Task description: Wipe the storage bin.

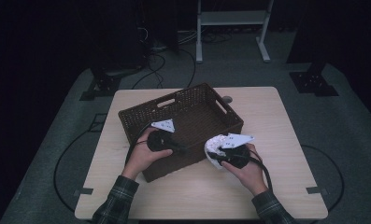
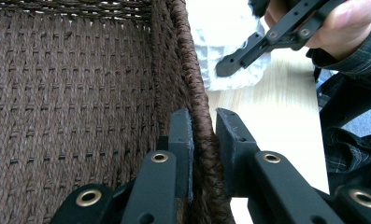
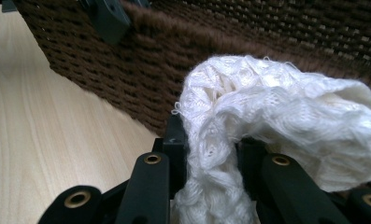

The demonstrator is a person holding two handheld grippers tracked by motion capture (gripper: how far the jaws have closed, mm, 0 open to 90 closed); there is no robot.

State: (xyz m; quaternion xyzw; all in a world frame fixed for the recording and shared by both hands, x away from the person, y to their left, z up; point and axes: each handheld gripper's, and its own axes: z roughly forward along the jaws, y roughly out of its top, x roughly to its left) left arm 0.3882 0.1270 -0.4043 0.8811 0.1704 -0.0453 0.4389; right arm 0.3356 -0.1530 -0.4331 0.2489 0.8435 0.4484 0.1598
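A dark brown woven basket [image 1: 183, 126] stands on the light wooden table [image 1: 267, 116]. My left gripper [image 1: 176, 148] is shut on the basket's near wall; in the left gripper view the braided basket rim [image 2: 203, 135] sits pinched between the two jaws. My right gripper [image 1: 219, 154] holds a white knitted cloth [image 1: 214, 148] just off the basket's near right corner. In the right gripper view the cloth [image 3: 267, 116] bulges up out of the shut jaws, in front of the basket wall [image 3: 141, 60]. From the left gripper view the cloth [image 2: 225, 42] and right gripper [image 2: 248, 56] appear beyond the rim.
The basket's inside [image 2: 71, 93] looks bare where it shows. Bare tabletop [image 1: 211, 196] lies in front of the basket and to its right. A small grey disc [image 1: 226, 99] sits on the table behind the basket. Cables and stand legs lie on the floor beyond.
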